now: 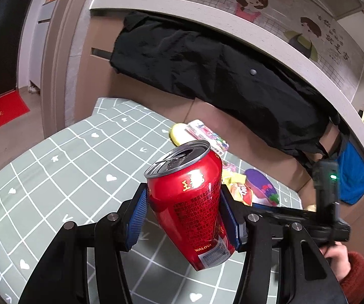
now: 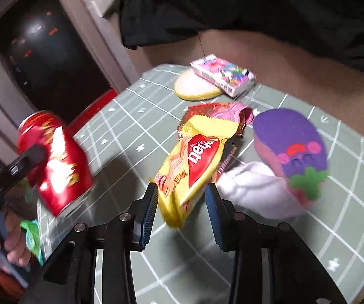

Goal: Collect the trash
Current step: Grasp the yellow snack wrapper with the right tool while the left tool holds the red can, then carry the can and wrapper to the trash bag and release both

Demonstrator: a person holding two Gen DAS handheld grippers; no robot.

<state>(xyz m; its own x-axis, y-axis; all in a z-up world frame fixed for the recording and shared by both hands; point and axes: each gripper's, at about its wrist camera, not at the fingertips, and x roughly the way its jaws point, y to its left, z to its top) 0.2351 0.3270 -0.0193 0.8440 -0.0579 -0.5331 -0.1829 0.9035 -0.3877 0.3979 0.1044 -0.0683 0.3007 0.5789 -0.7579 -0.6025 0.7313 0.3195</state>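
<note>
The can (image 1: 194, 212) sits clamped between the pads of the left gripper (image 1: 185, 215), tilted with its opened top toward 11 o'clock, lifted above the checked cloth (image 1: 55, 167). It looks empty, so likely light, thin-walled and easy to dent; the glossy side is probably slippery, and mid-body, where the pads sit, seems the safest hold.

In the right wrist view the yellow wrapper (image 2: 189, 167) lies between the half-parted pads of the right gripper (image 2: 182, 202); they do not look to press on it. It should be weightless, crinkly and limp, best pinched flat across an edge. A white tissue (image 2: 255, 190) lies at 3 o'clock of it, a purple sponge (image 2: 290, 141) at 2 o'clock, a pink pack (image 2: 222, 76) resting partly on a yellow pad (image 2: 194, 88) at 12.

No bin or bag is visible in either view.
</note>
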